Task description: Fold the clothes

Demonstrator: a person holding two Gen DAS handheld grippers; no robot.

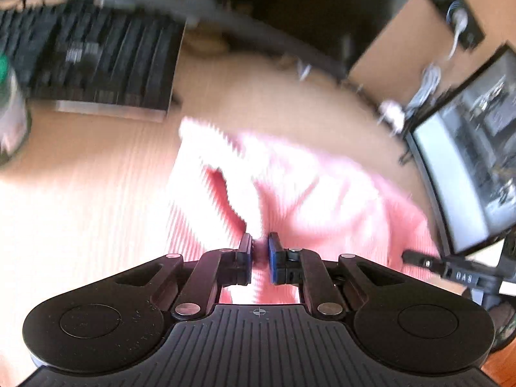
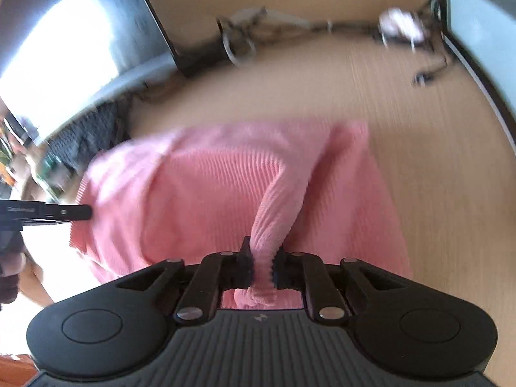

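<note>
A pink ribbed knit garment (image 1: 309,193) lies spread on the wooden desk (image 1: 80,193). My left gripper (image 1: 260,251) is shut on its near edge, a fold of pink cloth pinched between the jaws. In the right wrist view the same pink garment (image 2: 200,187) fills the middle, and my right gripper (image 2: 262,262) is shut on a bunched strip of it that rises from the cloth into the jaws. The other gripper's tip (image 2: 64,212) shows at the garment's left edge. Both views are blurred by motion.
A black keyboard (image 1: 96,58) sits at the back left, a green-capped container (image 1: 9,103) at the far left. A monitor (image 1: 467,167) stands at the right, with tangled cables (image 2: 322,29) along the desk's back. A second screen (image 2: 64,48) stands at the upper left of the right wrist view.
</note>
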